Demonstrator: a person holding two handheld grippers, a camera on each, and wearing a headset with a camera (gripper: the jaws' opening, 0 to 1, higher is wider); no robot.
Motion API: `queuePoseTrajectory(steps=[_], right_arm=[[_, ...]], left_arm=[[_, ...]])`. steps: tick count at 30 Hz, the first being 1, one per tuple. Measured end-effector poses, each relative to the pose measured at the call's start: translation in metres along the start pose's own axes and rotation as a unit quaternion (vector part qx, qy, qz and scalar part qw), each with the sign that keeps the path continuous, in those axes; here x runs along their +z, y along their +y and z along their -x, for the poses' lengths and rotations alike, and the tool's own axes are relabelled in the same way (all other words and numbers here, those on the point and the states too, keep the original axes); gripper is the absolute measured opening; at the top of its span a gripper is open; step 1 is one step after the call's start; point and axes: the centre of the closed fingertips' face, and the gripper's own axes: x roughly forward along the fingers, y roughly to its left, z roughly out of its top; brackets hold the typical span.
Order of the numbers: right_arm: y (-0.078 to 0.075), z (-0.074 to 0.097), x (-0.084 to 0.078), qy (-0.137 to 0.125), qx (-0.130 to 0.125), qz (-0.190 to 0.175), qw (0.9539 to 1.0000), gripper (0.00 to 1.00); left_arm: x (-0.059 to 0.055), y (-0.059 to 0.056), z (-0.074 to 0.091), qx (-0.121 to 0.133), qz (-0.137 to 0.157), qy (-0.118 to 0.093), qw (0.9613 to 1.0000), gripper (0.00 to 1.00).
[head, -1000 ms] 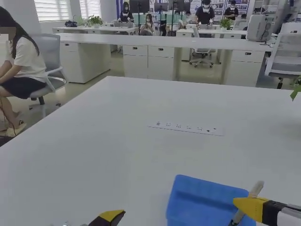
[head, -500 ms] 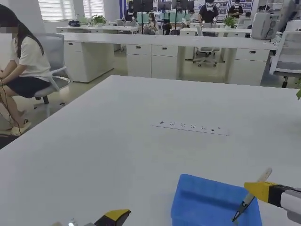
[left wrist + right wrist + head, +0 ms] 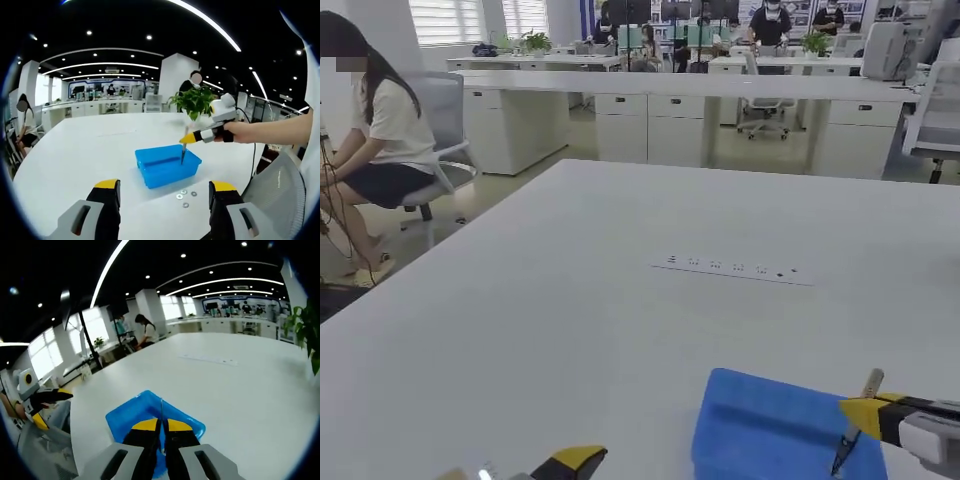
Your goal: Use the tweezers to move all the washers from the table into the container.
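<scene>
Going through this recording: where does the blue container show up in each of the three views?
Head view: blue container at bottom right, cut by the lower edge.
Left gripper view: blue container in the centre.
Right gripper view: blue container at lower centre.
Shared landmark: the tweezers pointing down into it.

Container [image 3: 167, 167]: plain bright blue. Table [image 3: 570, 300]: plain white. Washers [image 3: 184, 196]: silver-grey. Tweezers [image 3: 183, 152]: dark at the tip. Left gripper [image 3: 165, 186] and right gripper [image 3: 161, 424]: yellow tips, black jaws, grey bodies. Plant [image 3: 192, 102]: green.
</scene>
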Motion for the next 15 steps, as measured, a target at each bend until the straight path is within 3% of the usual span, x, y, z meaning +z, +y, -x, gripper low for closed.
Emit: queuePoseTrajectory(steps=[6,15], right_arm=[[-0.0026,-0.005,-0.0065,0.01,-0.001,0.017,0.9998,0.0],[-0.0019,-0.004,-0.0053,0.003,0.001,0.027,0.9996,0.01]], left_arm=[[-0.0011,-0.0007,-0.0002,-0.001,0.0,0.003,1.0,0.72],[-0.0019,-0.0015,-0.001,-0.004,-0.003,0.006,1.0,0.72]])
